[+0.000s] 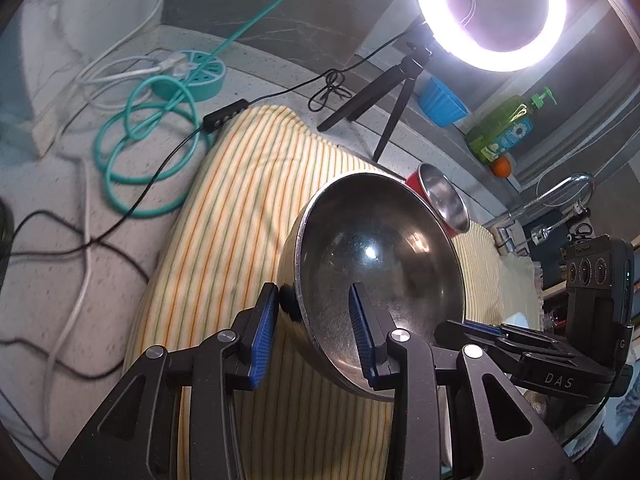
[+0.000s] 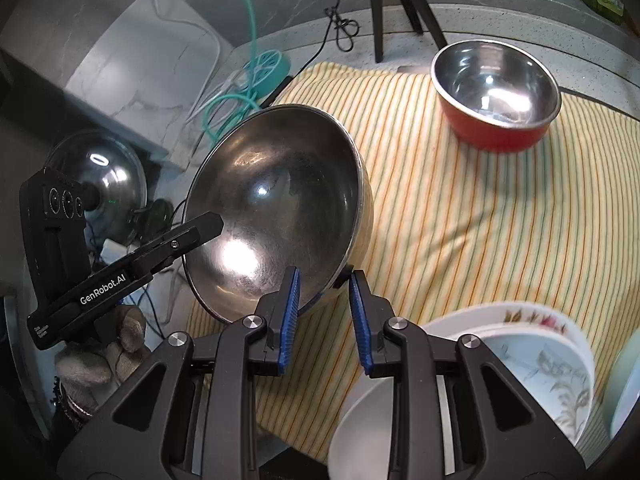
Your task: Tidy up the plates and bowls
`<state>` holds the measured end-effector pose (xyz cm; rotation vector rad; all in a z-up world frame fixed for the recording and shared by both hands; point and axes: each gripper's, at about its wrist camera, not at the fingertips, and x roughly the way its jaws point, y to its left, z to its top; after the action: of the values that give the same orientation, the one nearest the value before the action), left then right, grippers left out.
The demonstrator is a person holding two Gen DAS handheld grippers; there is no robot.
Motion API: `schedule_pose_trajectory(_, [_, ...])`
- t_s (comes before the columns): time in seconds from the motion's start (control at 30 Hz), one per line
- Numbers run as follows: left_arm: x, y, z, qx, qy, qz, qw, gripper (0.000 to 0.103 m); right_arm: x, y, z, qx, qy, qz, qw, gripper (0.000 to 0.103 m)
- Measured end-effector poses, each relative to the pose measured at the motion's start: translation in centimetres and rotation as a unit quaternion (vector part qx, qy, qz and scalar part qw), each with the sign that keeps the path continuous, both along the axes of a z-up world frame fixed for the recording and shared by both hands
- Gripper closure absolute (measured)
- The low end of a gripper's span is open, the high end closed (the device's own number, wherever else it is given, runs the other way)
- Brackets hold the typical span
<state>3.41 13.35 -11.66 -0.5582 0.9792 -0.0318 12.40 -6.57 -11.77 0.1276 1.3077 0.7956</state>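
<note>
A large steel bowl (image 1: pixel 380 264) is held tilted above the striped yellow cloth (image 1: pixel 240 184). My left gripper (image 1: pixel 314 312) straddles its rim, one finger inside and one outside, and grips it. My right gripper (image 2: pixel 324 300) straddles the opposite rim of the same bowl (image 2: pixel 276 200) and grips it too. A smaller steel bowl with a red outside (image 2: pixel 496 92) stands on the cloth (image 2: pixel 460 220) farther back; it also shows in the left wrist view (image 1: pixel 440 200). Floral white plates and bowls (image 2: pixel 532 364) are stacked at the lower right.
A ring light (image 1: pixel 490 12) on a black tripod (image 1: pixel 380 100) stands behind the cloth. Teal cable coils (image 1: pixel 148 152), a teal power hub (image 1: pixel 192 76) and black cords lie on the counter. A green soap bottle (image 1: pixel 508 128), blue cup (image 1: pixel 442 100) and faucet (image 1: pixel 560 192) are at the right. A glass lid (image 2: pixel 100 172) sits left.
</note>
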Motion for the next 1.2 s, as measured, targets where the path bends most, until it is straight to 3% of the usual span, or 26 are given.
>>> schedule_pose_trajectory(0.37, [-4.9,0.1,-0.5,-0.002,0.014,0.015,0.9998,0.070,-5.2,0.1,-1.2,0.004,0.024,0.033,0.999,0.077])
schedule_pose_trajectory(0.7, [-6.6,-0.4,-1.5,-0.004,0.030,0.013,0.9994,0.070,-6.8,-0.5,-2.0,0.005,0.043,0.043,0.998,0.077])
schedule_pose_trajectory(1.07, [-7.1,-0.7,-2.0,-0.014,0.041,0.010,0.9990,0.069,-7.4,-0.8,-1.7,0.002,0.037,0.043,0.998,0.074])
schedule_pose_trajectory(1.2, [-7.1,-1.0,-1.4,-0.005,0.032,0.006,0.9995,0.062,-7.7,-1.0,-1.0,-0.001,0.016,0.044,0.999,0.074])
